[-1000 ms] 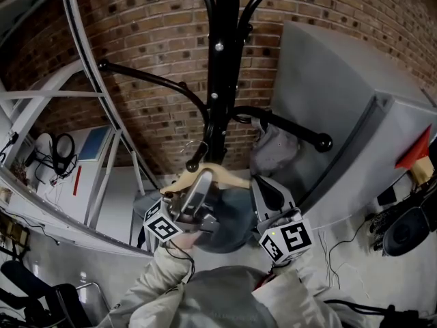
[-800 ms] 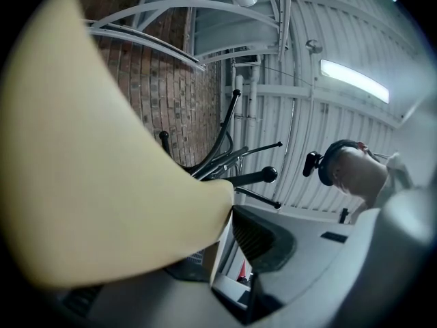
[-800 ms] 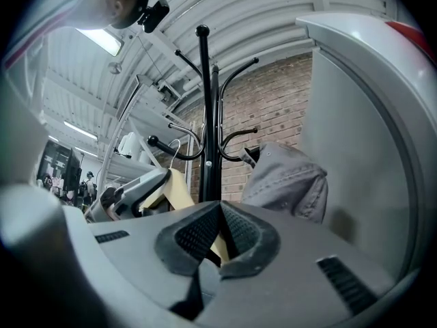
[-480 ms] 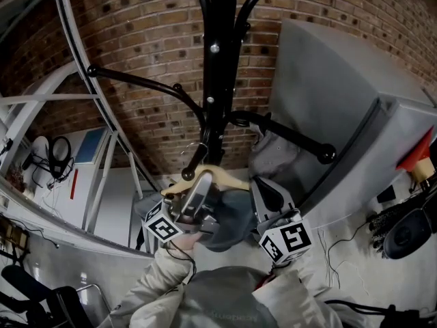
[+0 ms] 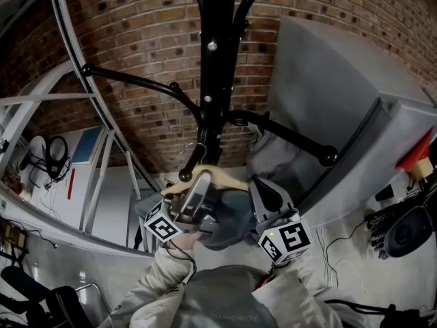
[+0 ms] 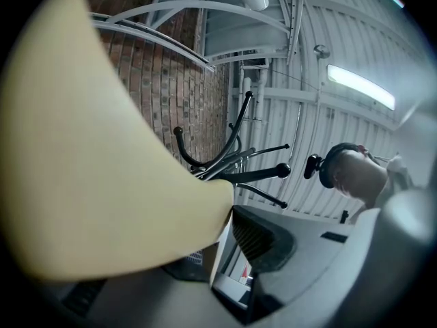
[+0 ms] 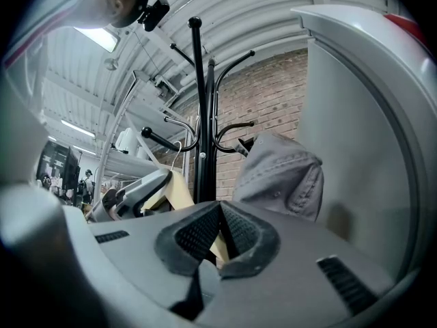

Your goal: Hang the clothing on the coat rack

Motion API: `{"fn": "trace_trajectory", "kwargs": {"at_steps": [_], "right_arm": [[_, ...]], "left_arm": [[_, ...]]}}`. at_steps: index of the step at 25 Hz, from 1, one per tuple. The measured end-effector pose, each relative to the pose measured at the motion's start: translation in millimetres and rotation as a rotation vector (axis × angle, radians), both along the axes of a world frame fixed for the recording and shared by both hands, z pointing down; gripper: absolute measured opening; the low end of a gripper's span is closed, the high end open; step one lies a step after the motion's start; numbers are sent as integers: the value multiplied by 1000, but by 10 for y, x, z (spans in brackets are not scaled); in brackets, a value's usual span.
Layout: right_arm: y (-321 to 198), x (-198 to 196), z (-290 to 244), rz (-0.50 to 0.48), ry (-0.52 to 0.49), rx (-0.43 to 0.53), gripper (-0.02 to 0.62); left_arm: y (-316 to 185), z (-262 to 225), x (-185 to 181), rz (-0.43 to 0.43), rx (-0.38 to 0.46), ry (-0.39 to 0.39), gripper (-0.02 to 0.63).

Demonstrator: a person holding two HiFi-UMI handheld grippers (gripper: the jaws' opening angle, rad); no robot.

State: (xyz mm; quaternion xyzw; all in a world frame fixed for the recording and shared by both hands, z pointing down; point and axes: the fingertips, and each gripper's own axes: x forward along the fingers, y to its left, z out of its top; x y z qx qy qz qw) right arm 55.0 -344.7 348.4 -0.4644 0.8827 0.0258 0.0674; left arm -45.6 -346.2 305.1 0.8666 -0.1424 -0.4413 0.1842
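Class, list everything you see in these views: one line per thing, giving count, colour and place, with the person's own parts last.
coat rack: one, black, centre, in front of the wall
brick wall: one, red-brown, behind the rack
hanger: one, pale wood, below the rack's arms, between the two grippers
garment: one, grey, by the rack's lower right arm
cabinet: one, grey, right
frame: one, white, left
headphones: one pair, black, far left
sleeves: two, beige, bottom centre
left hand-held gripper: one, grey, shut on the hanger
right hand-held gripper: one, grey, shut on the hanger
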Motion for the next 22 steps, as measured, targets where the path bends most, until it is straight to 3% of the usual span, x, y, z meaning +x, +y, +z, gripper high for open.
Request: {"fn": "trace_trajectory", "kwargs": {"at_steps": [22], "right_arm": [[-26, 27, -7, -11, 14, -6, 25]], "left_arm": [[-46, 122, 36, -8, 4, 10, 104]]}}
